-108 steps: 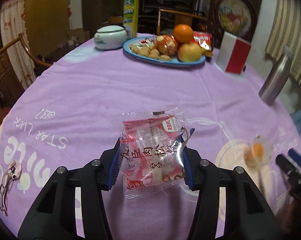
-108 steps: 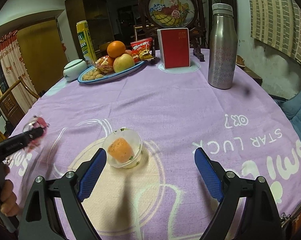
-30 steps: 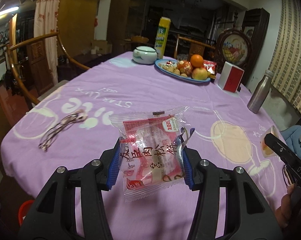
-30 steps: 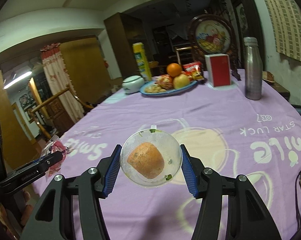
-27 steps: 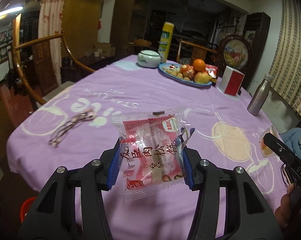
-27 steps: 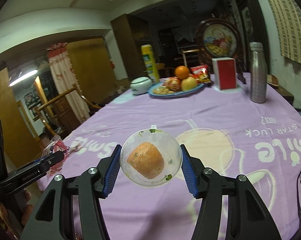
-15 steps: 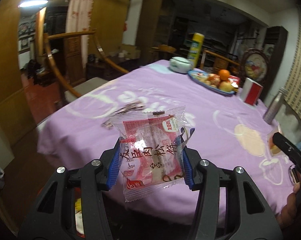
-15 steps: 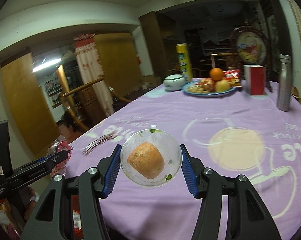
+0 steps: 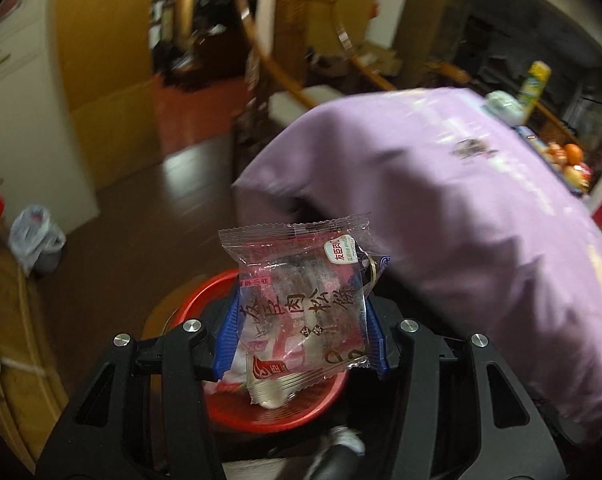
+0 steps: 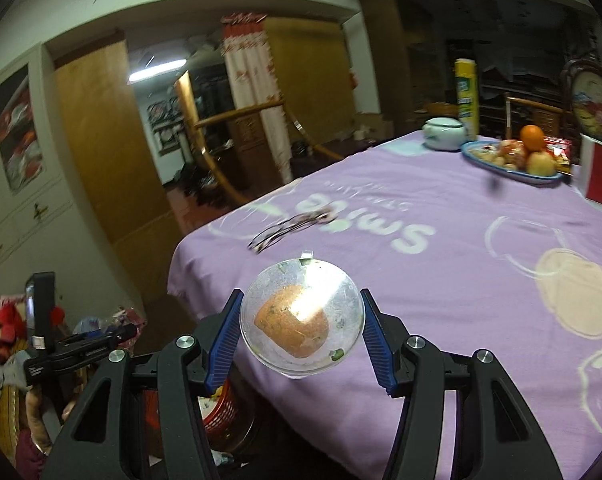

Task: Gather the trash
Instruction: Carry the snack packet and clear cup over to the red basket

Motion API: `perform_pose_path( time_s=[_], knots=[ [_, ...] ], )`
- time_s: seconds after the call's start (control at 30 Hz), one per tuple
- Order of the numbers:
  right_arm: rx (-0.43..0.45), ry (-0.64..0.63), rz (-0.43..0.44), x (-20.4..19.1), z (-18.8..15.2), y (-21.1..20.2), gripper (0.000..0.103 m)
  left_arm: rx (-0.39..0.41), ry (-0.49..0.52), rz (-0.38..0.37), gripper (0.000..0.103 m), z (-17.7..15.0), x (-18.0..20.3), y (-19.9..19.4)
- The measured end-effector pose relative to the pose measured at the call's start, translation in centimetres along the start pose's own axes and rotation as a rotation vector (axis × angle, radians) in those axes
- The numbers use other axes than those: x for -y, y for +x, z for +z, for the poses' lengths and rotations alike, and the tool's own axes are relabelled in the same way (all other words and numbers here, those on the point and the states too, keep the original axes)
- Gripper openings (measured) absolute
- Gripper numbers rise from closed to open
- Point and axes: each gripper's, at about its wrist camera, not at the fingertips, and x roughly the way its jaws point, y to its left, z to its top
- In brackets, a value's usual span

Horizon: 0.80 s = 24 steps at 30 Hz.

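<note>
The left gripper [image 9: 303,334] squeezes a clear snack wrapper [image 9: 301,300] right above a red bin [image 9: 277,404] on the floor. The right gripper [image 10: 301,336] squeezes a round clear cup [image 10: 301,320] over the edge of the purple table [image 10: 461,260]. Glasses [image 10: 289,228] lie farther back on it.

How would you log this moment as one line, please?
left gripper: shut on snack wrapper, above red basket | right gripper: shut on plastic cup, over table edge
</note>
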Motion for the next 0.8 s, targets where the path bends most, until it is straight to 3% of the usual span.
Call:
perform_pose_path(
  time_s=[0.43,0.8],
  knots=[
    [-0.113,-0.091,0.073,-4.8,-0.4,4.1,0.057,-0.102,-0.053,0.002,0.052,-0.8,-2.6,3.8],
    [-0.248,-0.184,0.231,-9.6,-0.7,9.7,0.057,-0.155,-0.068,0.218,0.052,-3.2,-5.3,3.2]
  ],
)
